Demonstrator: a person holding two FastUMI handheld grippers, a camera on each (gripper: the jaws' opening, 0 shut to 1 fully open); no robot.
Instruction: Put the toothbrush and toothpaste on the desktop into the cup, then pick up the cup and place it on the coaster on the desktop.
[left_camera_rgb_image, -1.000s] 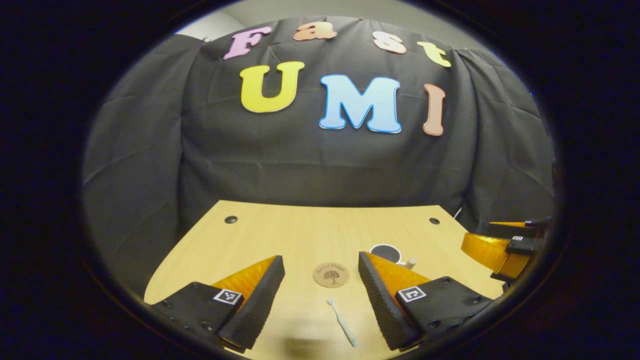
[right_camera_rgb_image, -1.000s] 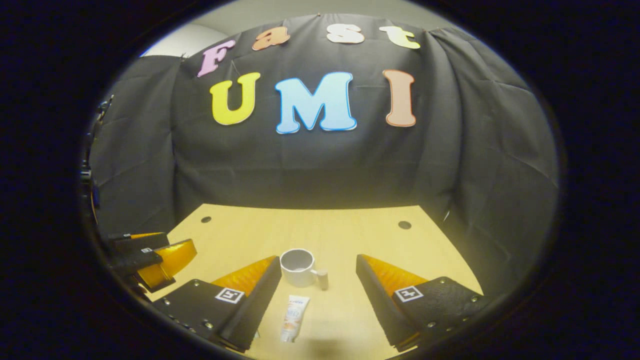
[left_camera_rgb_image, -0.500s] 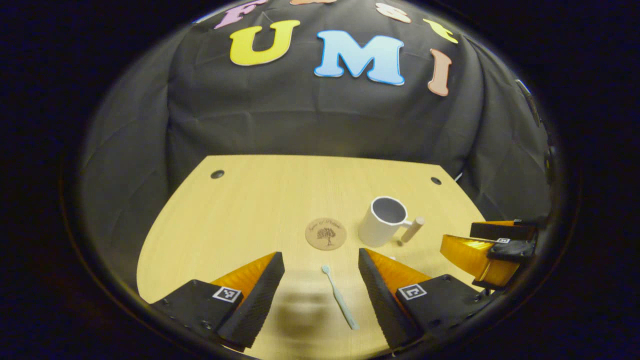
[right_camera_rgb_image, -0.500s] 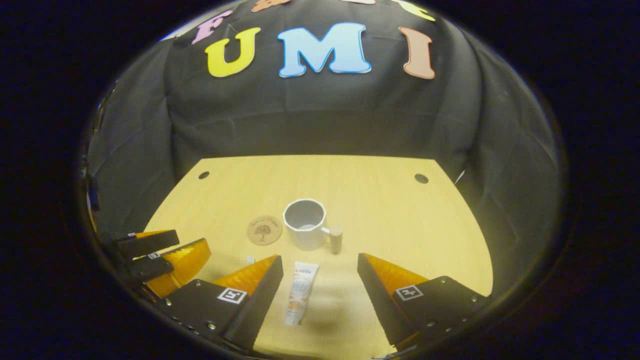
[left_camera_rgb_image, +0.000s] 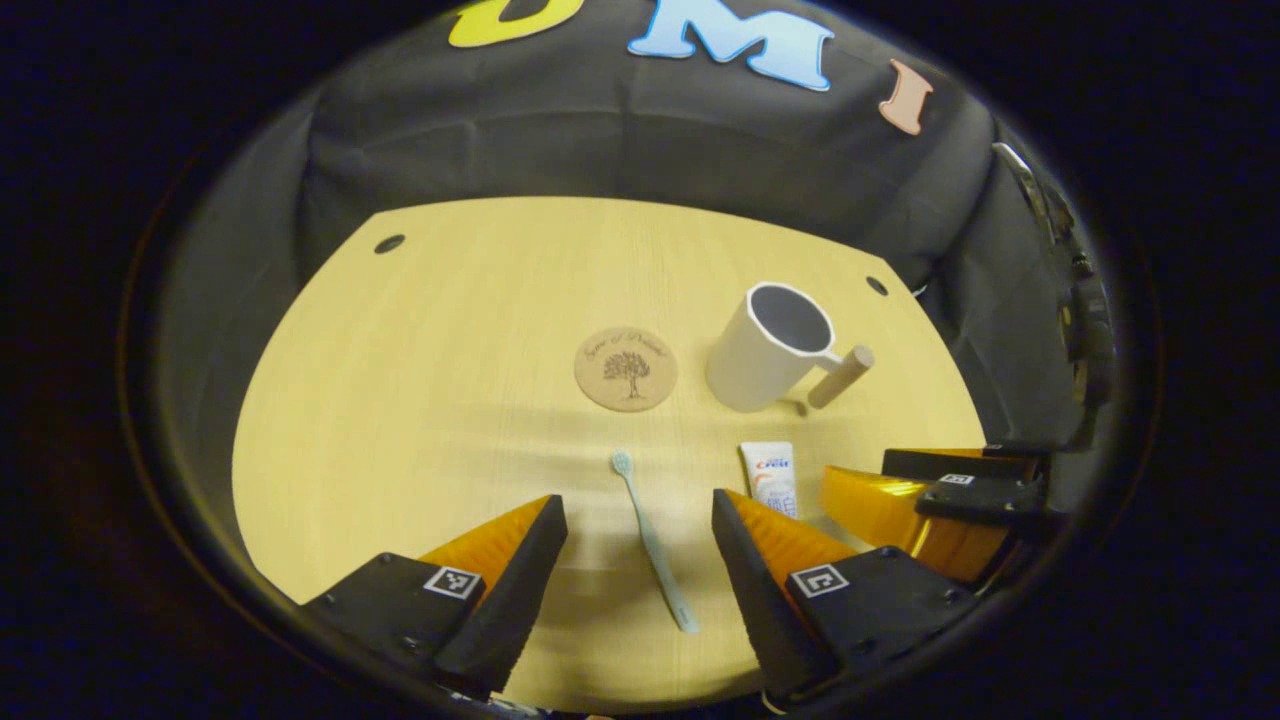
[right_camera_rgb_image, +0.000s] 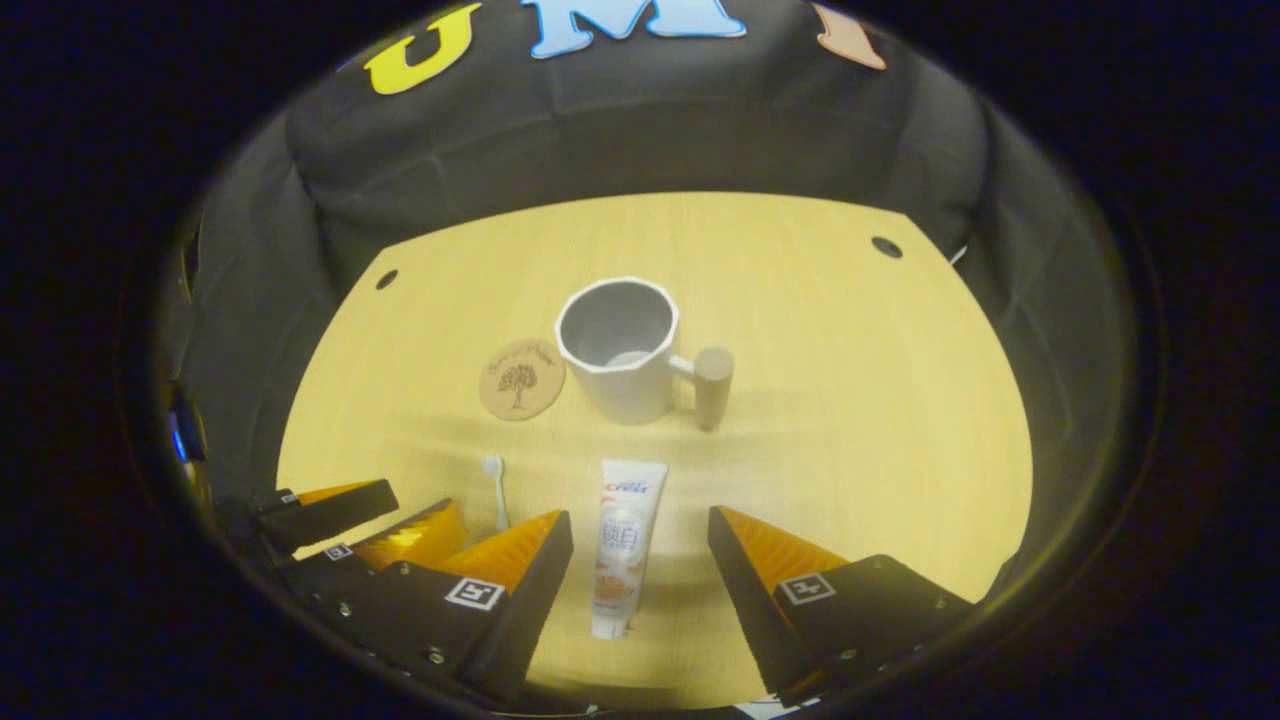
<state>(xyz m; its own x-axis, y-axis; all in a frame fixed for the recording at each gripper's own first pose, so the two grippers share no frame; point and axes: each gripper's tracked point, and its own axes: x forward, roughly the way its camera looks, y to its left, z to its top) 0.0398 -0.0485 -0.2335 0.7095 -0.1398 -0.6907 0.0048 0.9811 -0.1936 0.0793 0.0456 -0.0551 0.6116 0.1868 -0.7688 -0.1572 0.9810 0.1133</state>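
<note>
The surface (right_camera_rgb_image: 850, 400) looks like pale matt wood grain, the cup (right_camera_rgb_image: 625, 365) matt ceramic with a wooden handle (right_camera_rgb_image: 713, 385), the coaster (right_camera_rgb_image: 521, 378) cork-like, and the toothpaste (right_camera_rgb_image: 620, 545) glossy plastic.

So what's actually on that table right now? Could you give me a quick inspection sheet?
Surface: wooden desktop with two round holes at the back.
Job's things: toothbrush and toothpaste lie flat; cup upright, empty, beside the coaster, not on it.
Clutter: nothing seen.
Grippers: left gripper open over the toothbrush; right gripper open over the toothpaste.
Cables: nothing seen.
Surroundings: black cloth wall.
</note>
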